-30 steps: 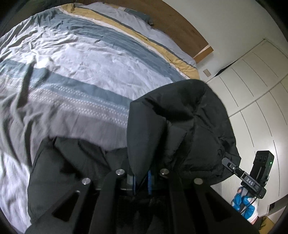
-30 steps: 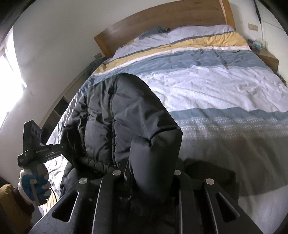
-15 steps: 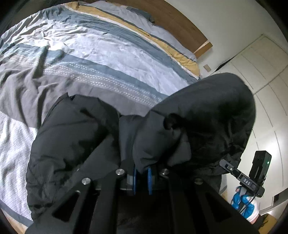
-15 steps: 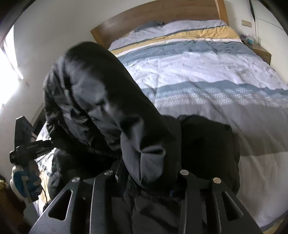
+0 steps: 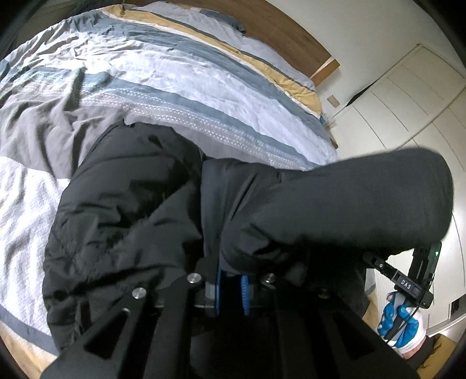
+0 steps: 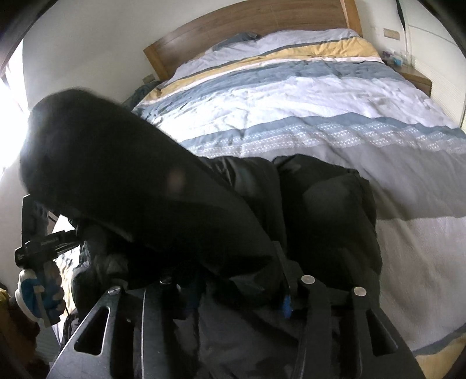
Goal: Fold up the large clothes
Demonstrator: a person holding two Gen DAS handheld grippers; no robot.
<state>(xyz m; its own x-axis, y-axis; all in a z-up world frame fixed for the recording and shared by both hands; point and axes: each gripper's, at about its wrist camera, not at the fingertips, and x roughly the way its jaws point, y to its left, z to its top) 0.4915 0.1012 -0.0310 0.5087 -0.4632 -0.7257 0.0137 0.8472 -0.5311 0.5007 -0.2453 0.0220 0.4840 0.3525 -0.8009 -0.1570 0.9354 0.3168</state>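
A black puffy jacket (image 5: pixel 131 204) lies on the near end of the bed, also seen in the right wrist view (image 6: pixel 326 210). A thick fold of it (image 5: pixel 364 198) is carried over the rest and hangs between my two grippers (image 6: pixel 116 180). My left gripper (image 5: pixel 231 280) holds the jacket's edge between its blue pads, and its jaws are just starting to open. My right gripper (image 6: pixel 233 291) is opening; its jaws stand well apart with jacket cloth lying loose between them. The far fingertips are hidden by cloth.
The bed has a striped blue, white and yellow duvet (image 5: pixel 174 73) and a wooden headboard (image 6: pixel 262 26). White wardrobe doors (image 5: pixel 422 102) stand on the right, with a nightstand (image 6: pixel 416 78) beside the bed. Gloved hands (image 5: pixel 399 317) (image 6: pixel 38 294) hold the gripper handles.
Both grippers came forward and down over the bed, laying the lifted fold onto the jacket's other part. The right jaws spread apart; the left pads parted slightly.
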